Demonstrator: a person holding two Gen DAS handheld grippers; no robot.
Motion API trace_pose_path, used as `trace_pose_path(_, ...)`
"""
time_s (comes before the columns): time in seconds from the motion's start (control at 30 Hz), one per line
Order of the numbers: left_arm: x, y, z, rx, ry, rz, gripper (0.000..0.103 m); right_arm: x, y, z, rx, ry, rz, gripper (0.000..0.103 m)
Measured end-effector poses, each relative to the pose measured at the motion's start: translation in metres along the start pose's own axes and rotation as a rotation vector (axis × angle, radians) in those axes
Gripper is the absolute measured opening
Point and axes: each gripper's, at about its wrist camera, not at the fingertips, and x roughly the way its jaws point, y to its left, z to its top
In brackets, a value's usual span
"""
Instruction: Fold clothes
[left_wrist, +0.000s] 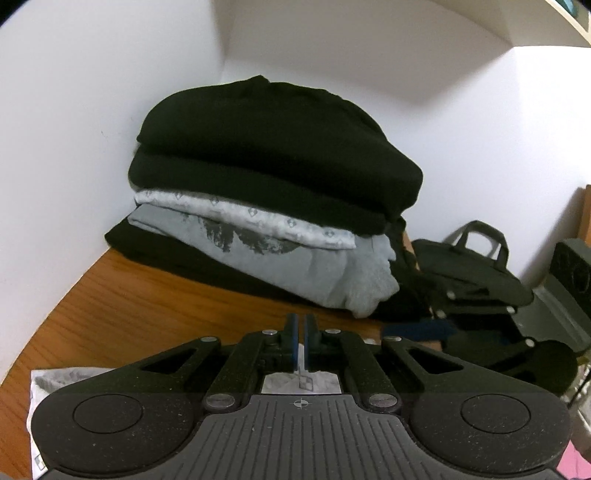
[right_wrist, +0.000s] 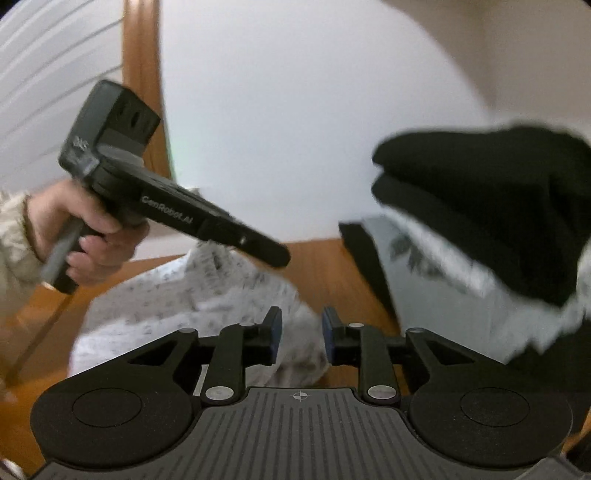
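In the left wrist view, a stack of folded clothes (left_wrist: 273, 192) is seen on the wooden table (left_wrist: 129, 295), pushed against the white wall: two black garments on top, a pale patterned layer and a grey printed one beneath, and a dark piece at the bottom. The left gripper (left_wrist: 299, 332) is held low in front of the stack, its blue pads (left_wrist: 293, 341) drawn almost together, with only a thin slit between them. White patterned cloth (left_wrist: 303, 380) is visible below and behind the fingers, but whether any of it is pinched cannot be told from here. A dark bag (left_wrist: 476, 266) lies to the right of the stack.

In the right wrist view, blurred by motion, the right gripper (right_wrist: 300, 334) is shown with its fingers spread apart and nothing between them. Just beyond it a white patterned garment (right_wrist: 192, 314) lies rumpled on the table (right_wrist: 321, 266), and the left gripper (right_wrist: 258, 247), held in a hand (right_wrist: 96, 229), is pointed down at its upper edge. The folded stack (right_wrist: 480, 221) stands to the right, near but apart from the loose garment.

As a judgement: several pieces already lie folded and piled — one garment remains unfolded on the table. It appears to be the piece in hand; how far its folding has gone is not settled by these views.
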Motion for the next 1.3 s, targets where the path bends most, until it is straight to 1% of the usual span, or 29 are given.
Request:
trace_pose_path(0.03, 0.000, 0.001, 0.000, -0.001, 0.004, 0.000, 0.009, -0.001, 0.001, -0.003, 0.014, 0.008, 0.004, 0.029)
trace_pose_path(0.1, -0.001, 0.000, -0.002, 0.008, 0.012, 0.004, 0.028, -0.003, 0.004, -0.009, 0.042, 0.025, 0.012, 0.031)
trace_pose_path(0.13, -0.002, 0.000, -0.003, 0.015, 0.016, 0.006, 0.035, -0.004, 0.005, -0.012, 0.056, 0.033, 0.016, 0.032)
trace_pose_path(0.17, -0.002, -0.001, -0.005, 0.024, 0.023, 0.004, 0.049, -0.004, 0.007, -0.015, 0.070, 0.041, 0.020, 0.037)
trace_pose_path(0.2, -0.002, -0.002, -0.006, 0.037, 0.035, -0.005, 0.060, -0.005, 0.008, -0.017, 0.084, 0.050, 0.024, 0.041)
trace_pose_path(0.23, 0.000, -0.003, -0.008, 0.050, 0.046, -0.010, 0.061, -0.004, 0.010, -0.018, 0.086, 0.052, 0.028, 0.041)
trace_pose_path(0.33, 0.010, -0.009, -0.014, 0.091, 0.082, 0.001, 0.061, 0.002, 0.017, -0.017, 0.088, 0.053, 0.034, 0.041)
trace_pose_path(0.37, 0.013, -0.012, -0.016, 0.110, 0.096, 0.014, 0.057, 0.003, 0.019, -0.017, 0.089, 0.052, 0.029, 0.041)
trace_pose_path(0.4, 0.014, -0.013, -0.018, 0.124, 0.099, 0.024, 0.043, 0.005, 0.020, -0.016, 0.091, 0.051, 0.026, 0.041)
trace_pose_path(0.43, 0.013, -0.014, -0.019, 0.131, 0.095, 0.026, 0.036, 0.005, 0.021, -0.016, 0.093, 0.049, 0.028, 0.041)
trace_pose_path(0.5, 0.009, -0.015, -0.021, 0.145, 0.085, 0.031, 0.016, 0.005, 0.021, -0.015, 0.099, 0.045, 0.036, 0.041)
trace_pose_path(0.57, 0.004, -0.016, -0.023, 0.153, 0.071, 0.035, 0.014, 0.005, 0.021, -0.015, 0.107, 0.040, 0.047, 0.041)
trace_pose_path(0.67, -0.013, -0.015, -0.018, 0.142, 0.030, 0.037, 0.014, -0.005, 0.017, -0.015, 0.127, 0.015, 0.057, 0.040)
trace_pose_path(0.7, -0.019, -0.014, -0.017, 0.138, 0.016, 0.038, 0.014, -0.011, 0.014, -0.015, 0.128, 0.004, 0.050, 0.032)
trace_pose_path(0.77, -0.026, -0.015, -0.014, 0.135, 0.002, 0.034, 0.014, -0.017, 0.008, -0.015, 0.125, 0.004, 0.047, 0.023)
trace_pose_path(0.83, -0.031, -0.017, -0.012, 0.136, -0.010, 0.027, 0.014, -0.015, 0.006, -0.014, 0.107, 0.017, 0.045, 0.023)
trace_pose_path(0.93, -0.038, -0.019, -0.011, 0.127, -0.029, 0.006, 0.014, 0.008, 0.015, -0.007, 0.039, 0.044, 0.020, 0.023)
trace_pose_path(1.1, -0.047, -0.024, -0.005, 0.103, -0.064, -0.040, 0.014, 0.055, 0.022, 0.013, 0.026, 0.000, 0.087, 0.022)
trace_pose_path(1.17, -0.045, -0.026, -0.003, 0.102, -0.066, -0.038, 0.014, 0.066, 0.022, 0.019, 0.035, -0.032, 0.114, 0.021)
trace_pose_path(1.2, -0.043, -0.027, -0.002, 0.103, -0.065, -0.033, 0.014, 0.067, 0.020, 0.020, 0.035, -0.039, 0.081, 0.021)
trace_pose_path(1.3, -0.032, -0.027, -0.003, 0.097, -0.053, -0.032, 0.014, 0.060, -0.003, 0.014, 0.090, -0.025, 0.023, 0.022)
